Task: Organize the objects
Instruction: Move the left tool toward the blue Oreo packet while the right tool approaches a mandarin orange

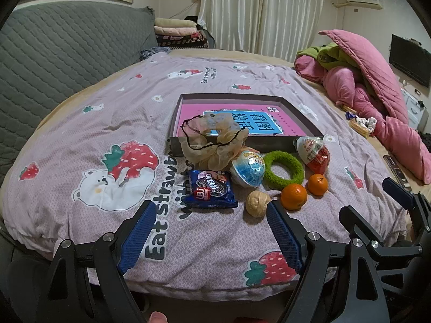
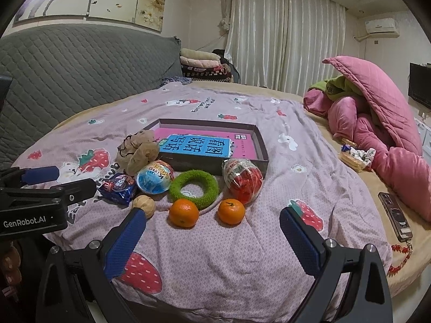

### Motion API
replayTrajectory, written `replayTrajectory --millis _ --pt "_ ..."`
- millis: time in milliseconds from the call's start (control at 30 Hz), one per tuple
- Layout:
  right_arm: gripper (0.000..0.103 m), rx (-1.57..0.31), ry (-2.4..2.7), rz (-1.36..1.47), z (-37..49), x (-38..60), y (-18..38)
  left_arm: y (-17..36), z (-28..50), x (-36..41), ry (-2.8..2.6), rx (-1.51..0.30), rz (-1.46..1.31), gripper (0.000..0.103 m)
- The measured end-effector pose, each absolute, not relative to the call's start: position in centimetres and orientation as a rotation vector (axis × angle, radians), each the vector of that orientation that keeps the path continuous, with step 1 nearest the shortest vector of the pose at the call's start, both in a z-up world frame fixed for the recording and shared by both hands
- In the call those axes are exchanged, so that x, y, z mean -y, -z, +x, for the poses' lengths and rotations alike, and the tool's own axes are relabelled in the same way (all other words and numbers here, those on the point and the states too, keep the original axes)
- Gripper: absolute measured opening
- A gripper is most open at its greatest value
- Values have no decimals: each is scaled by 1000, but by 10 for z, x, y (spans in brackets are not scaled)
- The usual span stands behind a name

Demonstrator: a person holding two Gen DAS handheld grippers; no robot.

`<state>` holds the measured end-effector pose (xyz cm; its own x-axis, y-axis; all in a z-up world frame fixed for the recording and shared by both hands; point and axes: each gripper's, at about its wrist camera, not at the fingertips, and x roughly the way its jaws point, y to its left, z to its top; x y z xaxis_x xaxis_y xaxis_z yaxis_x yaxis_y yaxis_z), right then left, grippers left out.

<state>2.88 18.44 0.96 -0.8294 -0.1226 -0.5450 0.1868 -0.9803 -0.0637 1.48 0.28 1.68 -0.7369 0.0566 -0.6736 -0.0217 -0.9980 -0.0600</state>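
A shallow dark box [image 1: 237, 142] [image 2: 218, 165] with a pink and blue book inside lies on the bed. In front of it lie a beige scrunchie [image 1: 215, 145] [image 2: 138, 149], a blue cookie packet [image 1: 211, 188] [image 2: 118, 185], a blue egg toy [image 1: 247, 169] [image 2: 153, 177], a green ring [image 1: 282, 171] [image 2: 194, 185], a red egg toy [image 1: 313, 153] [image 2: 242, 179], a walnut [image 1: 257, 203] [image 2: 144, 205] and two oranges [image 1: 293, 196] [image 2: 184, 212]. My left gripper [image 1: 212, 210] is open, just short of the packet and walnut. My right gripper [image 2: 212, 215] is open, near the oranges.
The bed carries a lilac strawberry quilt [image 1: 107, 123]. Pink and green bedding [image 2: 377, 123] is piled at the right, with a phone [image 2: 394, 216] and small items near that edge. A grey headboard [image 1: 54, 53] stands at the left.
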Motion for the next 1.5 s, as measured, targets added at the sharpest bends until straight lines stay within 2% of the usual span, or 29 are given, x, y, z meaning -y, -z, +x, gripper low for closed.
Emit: replayTrajectory --millis 1500 --pt "100 -182 2765 957 15 -170 21 15 0 11 -2839 120 -1219 85"
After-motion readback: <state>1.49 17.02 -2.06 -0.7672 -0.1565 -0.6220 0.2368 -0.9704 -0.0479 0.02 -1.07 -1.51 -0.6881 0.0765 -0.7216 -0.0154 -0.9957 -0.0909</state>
